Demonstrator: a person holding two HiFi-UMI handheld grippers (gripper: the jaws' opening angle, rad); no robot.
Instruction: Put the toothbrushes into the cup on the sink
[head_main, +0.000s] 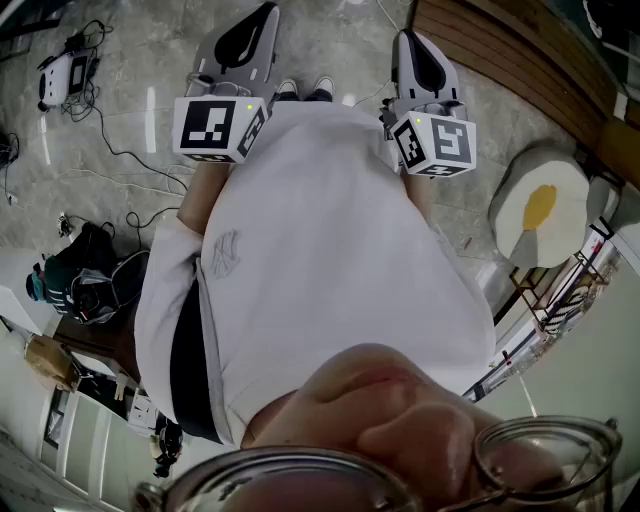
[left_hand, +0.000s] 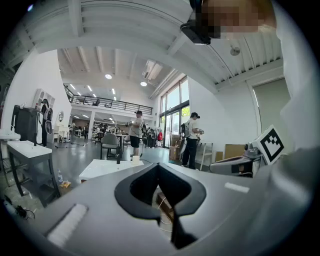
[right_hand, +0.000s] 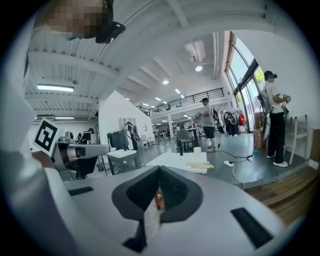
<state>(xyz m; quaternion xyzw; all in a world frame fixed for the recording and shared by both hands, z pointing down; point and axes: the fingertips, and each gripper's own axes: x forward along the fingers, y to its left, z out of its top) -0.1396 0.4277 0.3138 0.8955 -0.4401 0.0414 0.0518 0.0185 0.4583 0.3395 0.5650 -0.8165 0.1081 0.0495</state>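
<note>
The left gripper (head_main: 256, 24) is held out over a marble floor (head_main: 130, 90), its jaws brought together at the tips with nothing gripped. A white shirt (head_main: 330, 230) is seen between the grippers. The right gripper (head_main: 413, 42) is likewise closed and empty. An egg-shaped cushion (head_main: 540, 205) is seen further right. Where the toothbrushes lie cannot be told.

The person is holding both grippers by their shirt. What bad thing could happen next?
1. Loose cables snake over the floor near the person's shoes, so stepping forward without looking could mean a trip.
2. The left gripper and right gripper are both shut and nothing to pick up is in sight. They would probably need opening before any grab.
</note>
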